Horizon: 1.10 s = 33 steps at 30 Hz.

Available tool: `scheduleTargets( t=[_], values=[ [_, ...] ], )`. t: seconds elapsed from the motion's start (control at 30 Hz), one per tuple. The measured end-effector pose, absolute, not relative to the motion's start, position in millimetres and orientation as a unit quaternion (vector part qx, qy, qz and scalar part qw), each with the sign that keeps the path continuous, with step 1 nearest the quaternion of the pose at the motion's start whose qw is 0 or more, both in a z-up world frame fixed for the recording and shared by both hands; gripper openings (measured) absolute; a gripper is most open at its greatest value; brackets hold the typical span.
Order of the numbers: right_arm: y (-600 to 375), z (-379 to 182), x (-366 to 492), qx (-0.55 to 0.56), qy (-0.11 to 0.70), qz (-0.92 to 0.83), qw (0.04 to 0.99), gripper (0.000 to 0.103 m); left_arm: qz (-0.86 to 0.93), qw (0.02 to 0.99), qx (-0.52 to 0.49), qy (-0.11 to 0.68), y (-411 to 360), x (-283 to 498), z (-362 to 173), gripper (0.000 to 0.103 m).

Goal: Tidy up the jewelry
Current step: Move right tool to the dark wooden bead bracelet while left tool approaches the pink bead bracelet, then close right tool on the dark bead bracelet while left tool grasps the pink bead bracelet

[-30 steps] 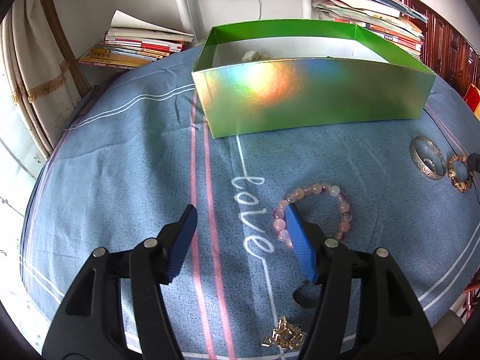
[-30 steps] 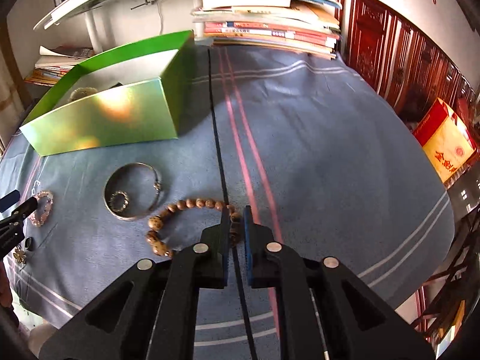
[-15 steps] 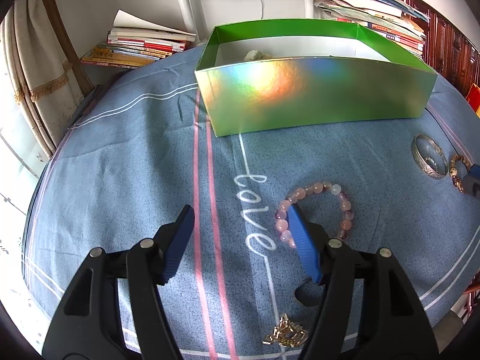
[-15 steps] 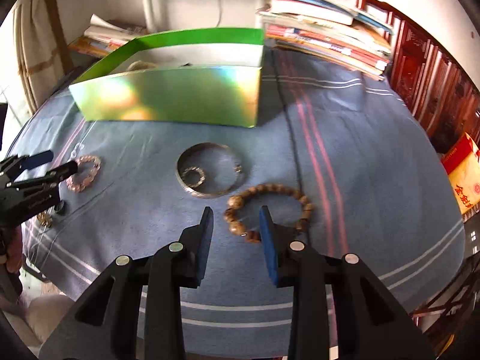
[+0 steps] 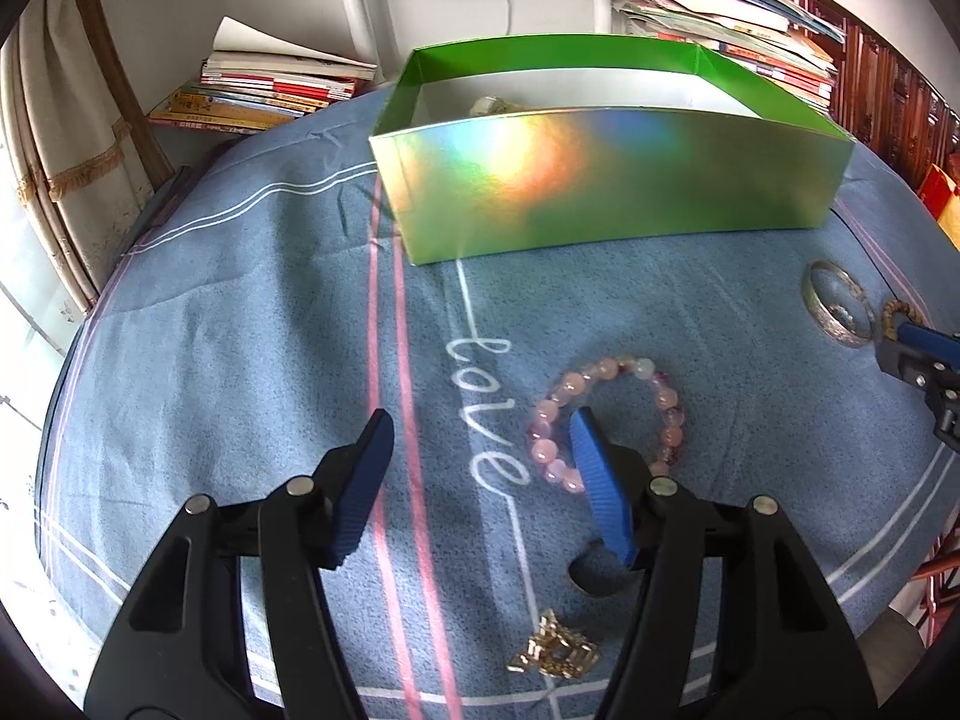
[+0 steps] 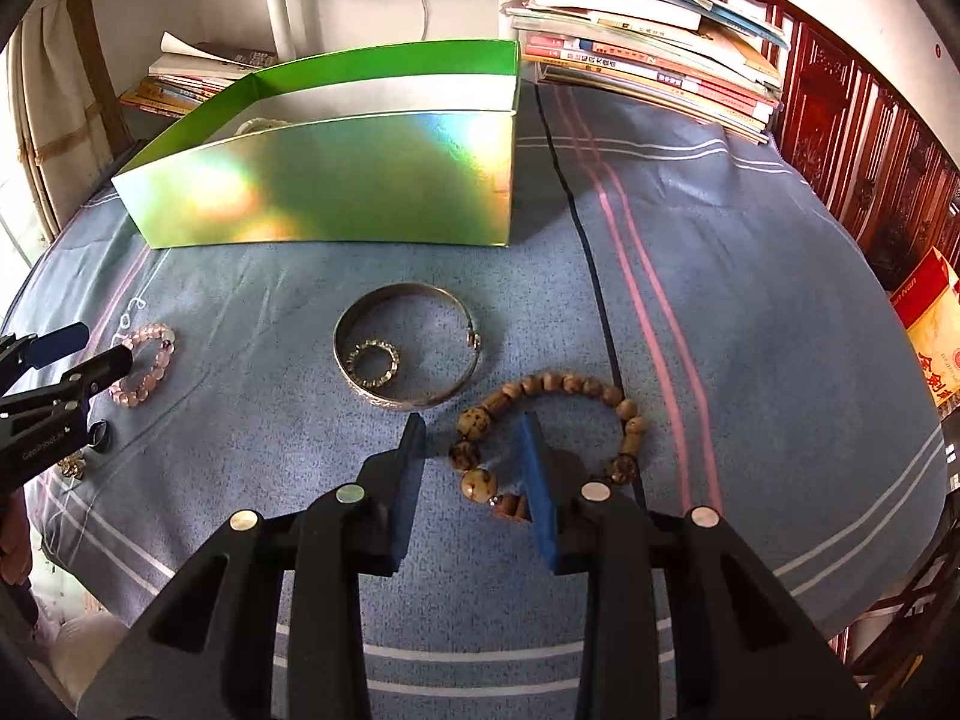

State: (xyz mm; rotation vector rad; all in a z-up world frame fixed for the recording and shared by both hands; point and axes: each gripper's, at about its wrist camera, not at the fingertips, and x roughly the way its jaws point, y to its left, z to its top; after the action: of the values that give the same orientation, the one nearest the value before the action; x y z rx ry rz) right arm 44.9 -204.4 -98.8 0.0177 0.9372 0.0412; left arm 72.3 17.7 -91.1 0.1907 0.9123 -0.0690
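Nearest the left wrist camera, a small heap of gold chain (image 5: pixel 555 654) lies on the blue striped cloth (image 5: pixel 252 324) between the black arms of the left gripper (image 5: pixel 480 468). Its jaws stand apart and are closing at this moment with only cloth between them; the right blue pad (image 5: pixel 600 498) sits over the near edge of the pink bead bracelet (image 5: pixel 606 420), which lies flat beside the white word "love" (image 5: pixel 480 402). In the right wrist view, the right gripper (image 6: pixel 474 462) is released, its jaws set around the left side of the brown wooden bead bracelet (image 6: pixel 558 426): several large beads lie in the gap, and the pads do not press on them. Just beyond, a silver bangle (image 6: pixel 408 354) rests flat with a small sparkly ring (image 6: pixel 373 365) inside its loop. Farther back stands the green holographic box (image 6: pixel 336 192), open at the top, with a pale beaded piece (image 6: pixel 258 125) showing over its front wall. Behind it, stacks of books (image 6: pixel 648 60) line the wall.
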Motion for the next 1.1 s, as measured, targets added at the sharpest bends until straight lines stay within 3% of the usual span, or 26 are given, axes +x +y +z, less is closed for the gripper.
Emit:
scheduleTargets(
  t=[0.2,0.5,0.57,0.67,0.73,1.1],
  values=[
    [-206,-99,45,0.009,0.451,0.021,0.892,0.032,-0.042,0.892,0.111,0.437,5,66,-91,0.040],
    [-206,-99,47,-0.001,0.453,0.005,0.891,0.032,-0.034,0.895,0.124,0.426,-1,59,-93,0.038],
    [-198,-99,46,-0.006,0.452,0.018,0.892,0.027,-0.034,0.896,0.120,0.427,-1,59,-93,0.038],
    [-188,-98,45,-0.024,0.446,0.021,0.894,0.018,-0.042,0.894,0.113,0.431,0,60,-93,0.030],
    [-185,-98,44,-0.026,0.445,0.022,0.895,0.016,-0.052,0.892,0.107,0.435,0,60,-93,0.017],
    [-193,-97,46,0.003,0.449,0.022,0.893,0.013,-0.051,0.892,0.107,0.435,-6,58,-94,0.010]
  ],
)
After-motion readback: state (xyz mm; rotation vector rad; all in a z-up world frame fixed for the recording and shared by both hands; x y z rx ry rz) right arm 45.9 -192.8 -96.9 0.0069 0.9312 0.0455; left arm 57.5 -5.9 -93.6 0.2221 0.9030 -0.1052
